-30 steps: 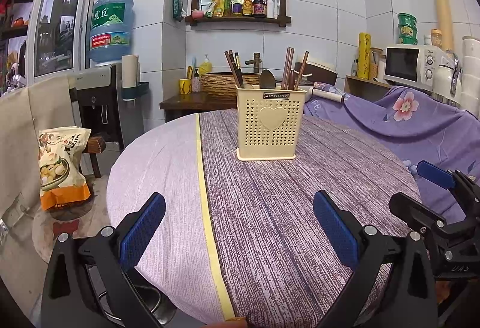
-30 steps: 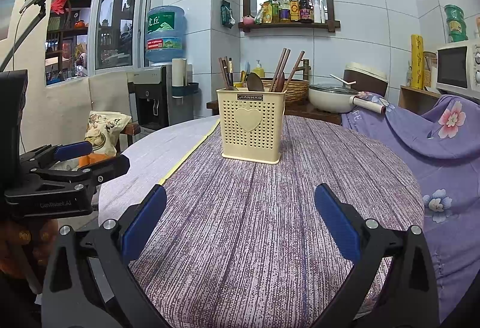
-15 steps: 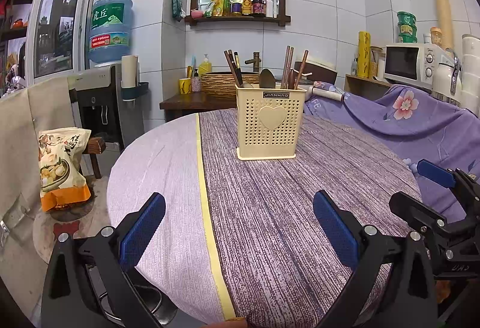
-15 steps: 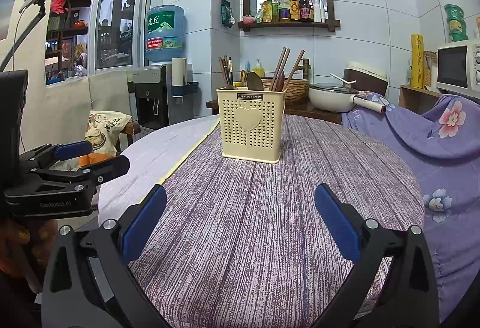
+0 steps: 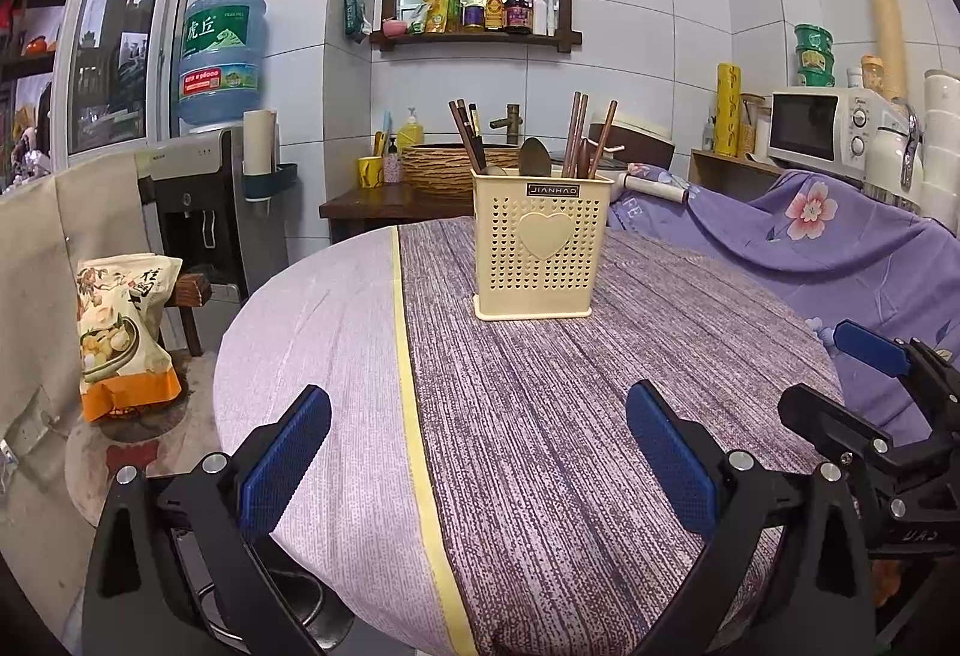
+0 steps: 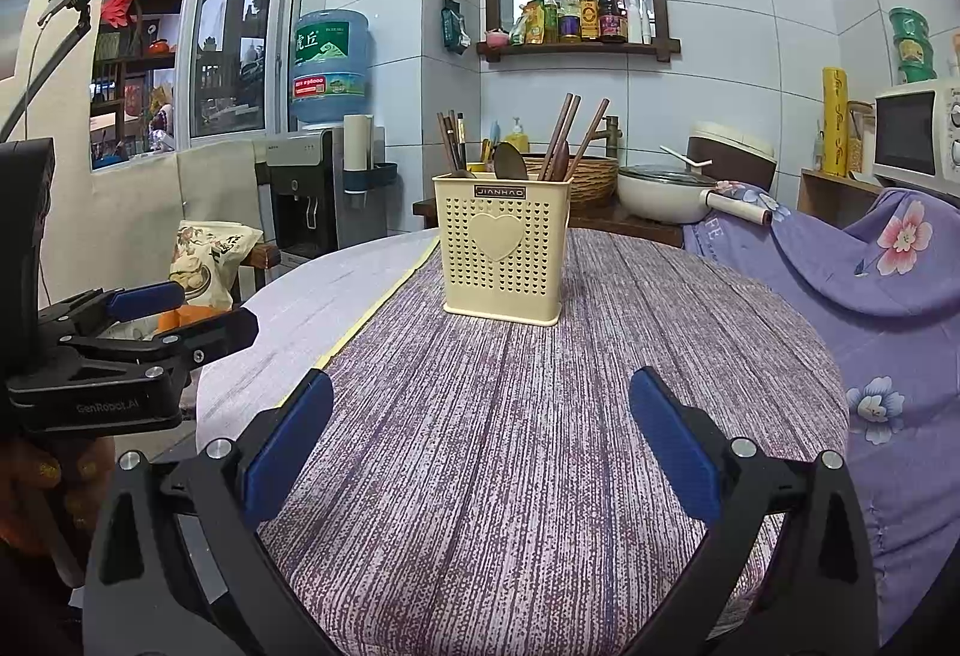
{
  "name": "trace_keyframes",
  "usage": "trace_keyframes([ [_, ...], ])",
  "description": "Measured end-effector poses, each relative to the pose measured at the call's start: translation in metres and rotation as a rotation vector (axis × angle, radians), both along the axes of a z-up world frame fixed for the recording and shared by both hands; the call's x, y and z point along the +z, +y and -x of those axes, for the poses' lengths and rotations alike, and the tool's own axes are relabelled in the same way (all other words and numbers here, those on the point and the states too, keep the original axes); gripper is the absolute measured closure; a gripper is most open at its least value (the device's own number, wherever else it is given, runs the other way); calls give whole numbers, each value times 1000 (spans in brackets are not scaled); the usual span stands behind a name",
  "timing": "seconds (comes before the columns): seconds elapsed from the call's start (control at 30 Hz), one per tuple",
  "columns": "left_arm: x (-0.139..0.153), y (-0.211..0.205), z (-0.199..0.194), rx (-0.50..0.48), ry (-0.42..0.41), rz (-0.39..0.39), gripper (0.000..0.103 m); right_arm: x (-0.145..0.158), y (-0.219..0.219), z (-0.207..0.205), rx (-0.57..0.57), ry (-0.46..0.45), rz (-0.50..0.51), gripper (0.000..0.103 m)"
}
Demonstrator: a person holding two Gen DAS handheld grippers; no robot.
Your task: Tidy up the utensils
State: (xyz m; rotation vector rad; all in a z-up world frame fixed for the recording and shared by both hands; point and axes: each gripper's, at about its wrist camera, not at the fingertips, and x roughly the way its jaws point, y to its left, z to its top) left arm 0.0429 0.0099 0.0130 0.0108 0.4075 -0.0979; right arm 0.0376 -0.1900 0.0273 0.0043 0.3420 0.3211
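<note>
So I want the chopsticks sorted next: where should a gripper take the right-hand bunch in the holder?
Grip the right-hand chopsticks on their bare upper shafts, coming from above. Only that part clears the holder rim, and they lean right, so tilt the fingers to match.

Round counter [image 5: 600, 446] covered by a purple striped cloth with a yellow band; a cream perforated utensil holder [image 5: 542, 258] stands upright on it

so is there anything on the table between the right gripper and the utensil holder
Nothing: in the right wrist view only bare purple tablecloth lies between the open right gripper and the utensil holder.
</note>
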Motion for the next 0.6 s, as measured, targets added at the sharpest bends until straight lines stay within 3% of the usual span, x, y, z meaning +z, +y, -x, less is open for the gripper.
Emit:
trace_keyframes([
  [0.6, -2, 2, -1, -4, 6, -6, 6, 0, -1, -1, 0, 2, 5, 6],
])
